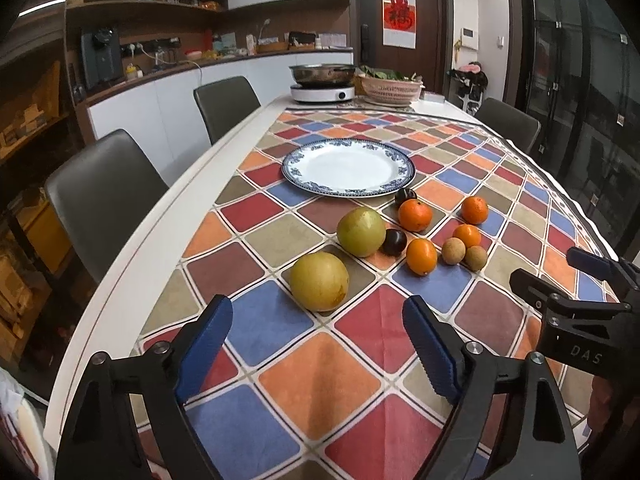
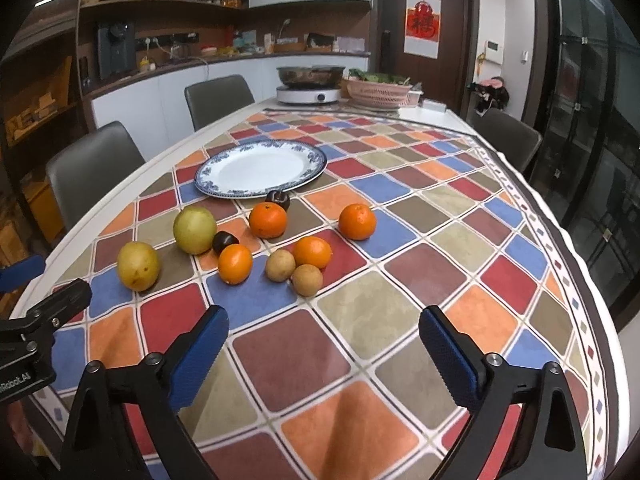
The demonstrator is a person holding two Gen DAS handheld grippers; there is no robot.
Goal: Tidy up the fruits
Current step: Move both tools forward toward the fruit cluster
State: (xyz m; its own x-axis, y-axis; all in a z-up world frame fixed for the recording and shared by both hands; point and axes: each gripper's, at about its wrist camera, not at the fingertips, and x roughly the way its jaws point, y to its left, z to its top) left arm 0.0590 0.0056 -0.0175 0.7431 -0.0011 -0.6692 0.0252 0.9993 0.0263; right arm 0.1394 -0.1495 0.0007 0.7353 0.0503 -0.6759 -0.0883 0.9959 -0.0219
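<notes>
An empty white plate with a blue rim [image 1: 348, 168] [image 2: 260, 169] sits on the checked tablecloth. In front of it lie loose fruits: two yellow-green pears [image 1: 319, 281] [image 1: 361, 231] [image 2: 138, 266] [image 2: 195, 230], several oranges [image 1: 415, 214] [image 2: 268, 220], two dark plums [image 1: 394, 242] [image 2: 225, 241] and two small brown fruits [image 1: 453, 251] [image 2: 307, 279]. My left gripper [image 1: 318, 344] is open and empty, just short of the near pear. My right gripper [image 2: 324, 352] is open and empty, short of the brown fruits.
A hot-pot cooker [image 1: 322, 80] and a pink basket of greens [image 1: 390, 85] stand at the table's far end. Grey chairs [image 1: 100, 196] line the left side, one [image 1: 508, 122] the right. The table edge curves close on both sides.
</notes>
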